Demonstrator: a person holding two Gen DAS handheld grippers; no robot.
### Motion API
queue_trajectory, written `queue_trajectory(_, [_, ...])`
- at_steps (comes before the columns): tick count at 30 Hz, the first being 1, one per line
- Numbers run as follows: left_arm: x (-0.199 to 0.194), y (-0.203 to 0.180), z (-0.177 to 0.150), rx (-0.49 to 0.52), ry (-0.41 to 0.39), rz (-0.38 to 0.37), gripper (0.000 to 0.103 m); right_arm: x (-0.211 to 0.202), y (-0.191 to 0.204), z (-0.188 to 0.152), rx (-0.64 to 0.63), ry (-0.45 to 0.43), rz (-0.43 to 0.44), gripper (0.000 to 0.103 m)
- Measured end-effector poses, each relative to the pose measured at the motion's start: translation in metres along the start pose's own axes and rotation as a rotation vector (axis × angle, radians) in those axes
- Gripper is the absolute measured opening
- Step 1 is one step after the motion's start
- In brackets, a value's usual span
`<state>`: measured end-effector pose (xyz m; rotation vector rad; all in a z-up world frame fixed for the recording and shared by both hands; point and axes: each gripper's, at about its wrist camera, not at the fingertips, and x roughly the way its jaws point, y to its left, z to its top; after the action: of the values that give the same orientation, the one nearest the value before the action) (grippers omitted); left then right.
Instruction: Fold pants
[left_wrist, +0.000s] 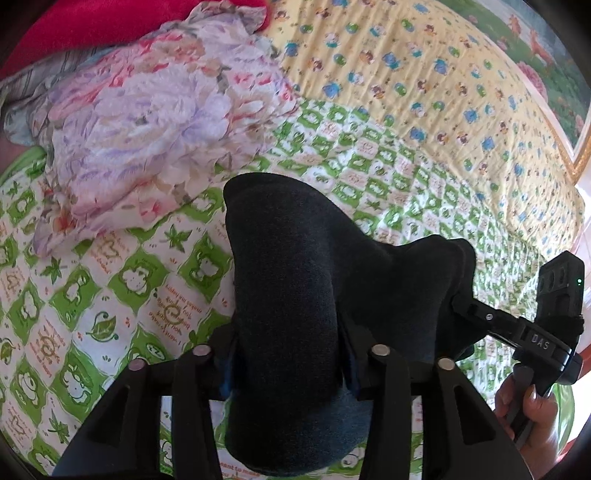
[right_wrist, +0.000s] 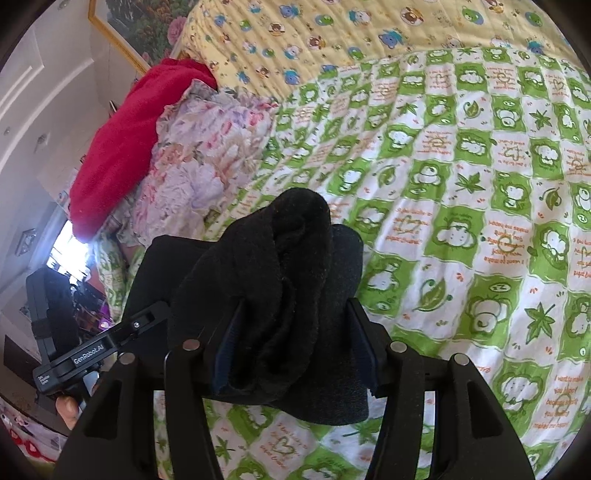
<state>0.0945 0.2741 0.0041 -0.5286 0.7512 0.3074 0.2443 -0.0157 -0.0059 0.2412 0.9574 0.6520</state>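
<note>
Dark fabric filled the left wrist view: the pants (left_wrist: 291, 295) bunched between the fingers of the left hand-held gripper (left_wrist: 290, 354), which clamped them above the green-checked bed (left_wrist: 110, 295), the floral cloth (left_wrist: 147, 129) lying beyond. In the right wrist view the right hand-held gripper (right_wrist: 295, 350) likewise pinched the pants (right_wrist: 273, 280), lifted over the bed (right_wrist: 461, 221), with the other gripper (right_wrist: 110, 339) gripping the same cloth alongside.

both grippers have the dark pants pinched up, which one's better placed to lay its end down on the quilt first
Right, tentatively. The right gripper faces open green quilt; the left gripper, also clamping the pants, faces the floral bundle.
</note>
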Motion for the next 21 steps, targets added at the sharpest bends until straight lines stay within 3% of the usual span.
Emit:
queue_trajectory(8, [0.008, 0.005, -0.007, 0.001, 0.006, 0.026, 0.058, 0.002, -0.012, -0.004, 0.009, 0.0, 0.007, 0.068])
queue_trajectory(12, [0.0, 0.002, -0.01, 0.023, -0.012, 0.052, 0.068, -0.004, 0.0, -0.006, -0.017, -0.008, -0.014, 0.074])
queue_trajectory(21, [-0.019, -0.003, -0.022, 0.05, -0.029, 0.06, 0.077, -0.031, 0.033, -0.015, -0.119, -0.08, -0.032, 0.092])
